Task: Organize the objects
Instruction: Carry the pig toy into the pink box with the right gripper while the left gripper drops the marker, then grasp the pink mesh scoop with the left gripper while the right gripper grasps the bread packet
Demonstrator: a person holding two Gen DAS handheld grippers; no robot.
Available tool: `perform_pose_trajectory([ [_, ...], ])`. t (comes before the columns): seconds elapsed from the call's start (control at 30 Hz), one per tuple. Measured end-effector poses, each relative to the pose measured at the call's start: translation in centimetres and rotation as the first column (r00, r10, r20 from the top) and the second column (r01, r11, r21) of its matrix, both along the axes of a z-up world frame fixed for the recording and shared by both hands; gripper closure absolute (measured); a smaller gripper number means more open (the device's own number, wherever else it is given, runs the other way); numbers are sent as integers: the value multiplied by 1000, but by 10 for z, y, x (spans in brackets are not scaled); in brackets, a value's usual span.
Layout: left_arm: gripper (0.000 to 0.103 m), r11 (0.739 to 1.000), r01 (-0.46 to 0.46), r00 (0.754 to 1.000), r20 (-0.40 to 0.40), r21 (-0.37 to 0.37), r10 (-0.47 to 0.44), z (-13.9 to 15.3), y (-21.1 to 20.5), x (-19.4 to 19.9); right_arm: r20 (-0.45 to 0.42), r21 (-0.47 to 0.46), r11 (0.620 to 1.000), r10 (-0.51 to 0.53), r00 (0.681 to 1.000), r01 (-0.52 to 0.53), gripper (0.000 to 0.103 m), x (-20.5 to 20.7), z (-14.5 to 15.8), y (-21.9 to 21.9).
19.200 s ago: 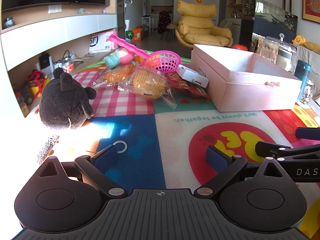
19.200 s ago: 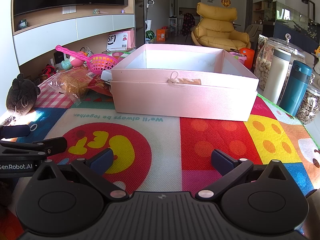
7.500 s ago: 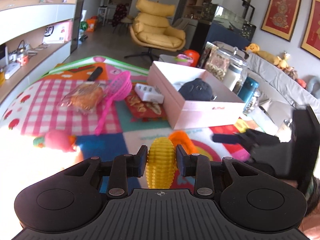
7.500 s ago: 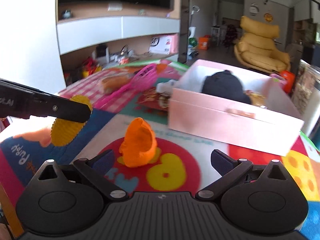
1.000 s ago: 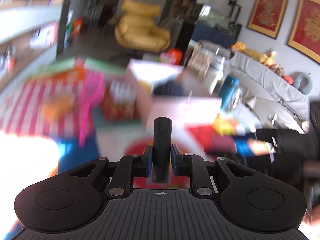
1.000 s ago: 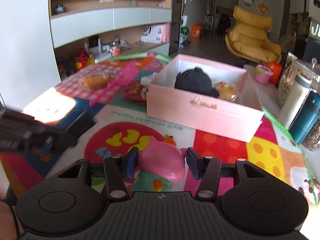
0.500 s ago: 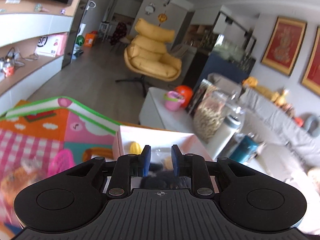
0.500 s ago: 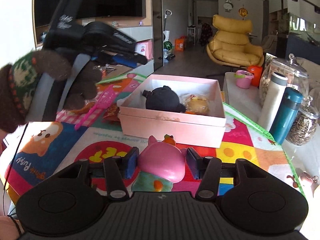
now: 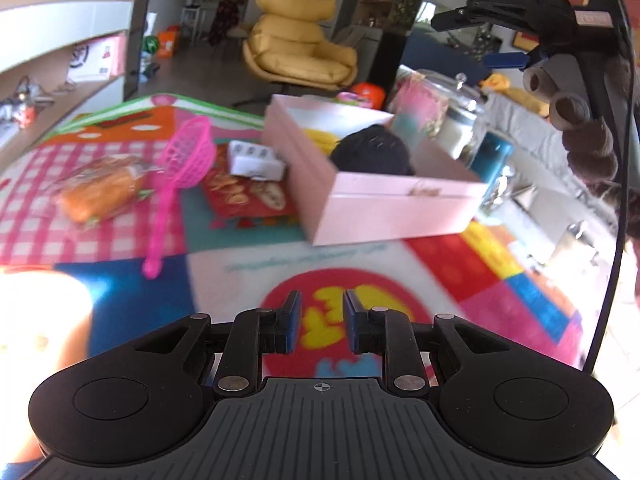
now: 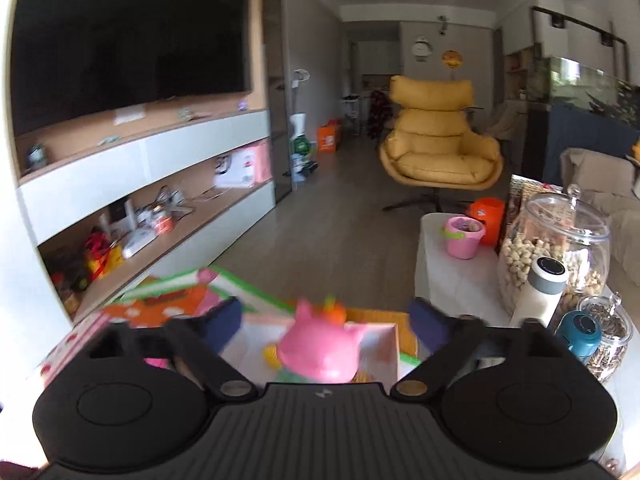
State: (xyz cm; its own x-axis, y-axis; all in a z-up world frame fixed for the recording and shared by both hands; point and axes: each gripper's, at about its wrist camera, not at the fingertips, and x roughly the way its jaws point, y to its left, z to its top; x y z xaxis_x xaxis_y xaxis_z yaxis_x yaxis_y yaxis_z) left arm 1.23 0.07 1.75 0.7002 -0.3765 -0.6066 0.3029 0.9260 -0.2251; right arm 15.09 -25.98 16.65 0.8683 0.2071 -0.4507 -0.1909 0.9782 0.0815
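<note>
A pink box (image 9: 400, 208) stands on the play mat and holds a dark plush toy (image 9: 370, 154) and a yellow corn toy (image 9: 318, 136). My left gripper (image 9: 318, 322) hangs empty over the mat in front of the box, its jaws nearly closed. My right gripper (image 10: 324, 322) is open over the box (image 10: 384, 344); the pink pig toy (image 10: 320, 348) sits loose between its spread fingers, blurred. The right gripper also shows in the left wrist view (image 9: 508, 60), high above the box's far right.
On the mat left of the box lie a pink scoop net (image 9: 180, 172), a wrapped bun (image 9: 100, 192), a white item (image 9: 256, 160) and a red snack packet (image 9: 248, 196). Glass jars (image 10: 556, 248), a white bottle (image 10: 538, 292) and a teal bottle (image 10: 578, 334) stand right of the box.
My right gripper has moved over the box and opened, letting go of the pink pig. My left gripper, empty, has drawn back from the box to over the mat.
</note>
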Motion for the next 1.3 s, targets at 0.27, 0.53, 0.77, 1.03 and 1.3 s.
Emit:
perform_pose_trajectory([
  [0.27, 79, 997, -65, 997, 34, -33, 66, 0, 16, 5, -76, 22, 999, -28, 997, 30, 5, -56, -72, -2],
  [0.53, 78, 983, -179, 979, 92, -29, 181, 8, 19, 18, -145, 68, 997, -20, 989, 30, 2, -99, -143, 8],
  [0.77, 78, 961, -263, 957, 152, 86, 248, 13, 33, 53, -139, 59, 998, -27, 990, 35, 0, -105, -151, 12],
  [1.03, 78, 947, -283, 958, 82, 154, 273, -1, 34, 101, -141, 69, 996, -42, 989, 52, 0, -104, -149, 8],
  [1.3, 90, 977, -208, 978, 29, 49, 206, 0, 40, 45, -188, 52, 997, -40, 981, 50, 0, -96, -152, 10],
])
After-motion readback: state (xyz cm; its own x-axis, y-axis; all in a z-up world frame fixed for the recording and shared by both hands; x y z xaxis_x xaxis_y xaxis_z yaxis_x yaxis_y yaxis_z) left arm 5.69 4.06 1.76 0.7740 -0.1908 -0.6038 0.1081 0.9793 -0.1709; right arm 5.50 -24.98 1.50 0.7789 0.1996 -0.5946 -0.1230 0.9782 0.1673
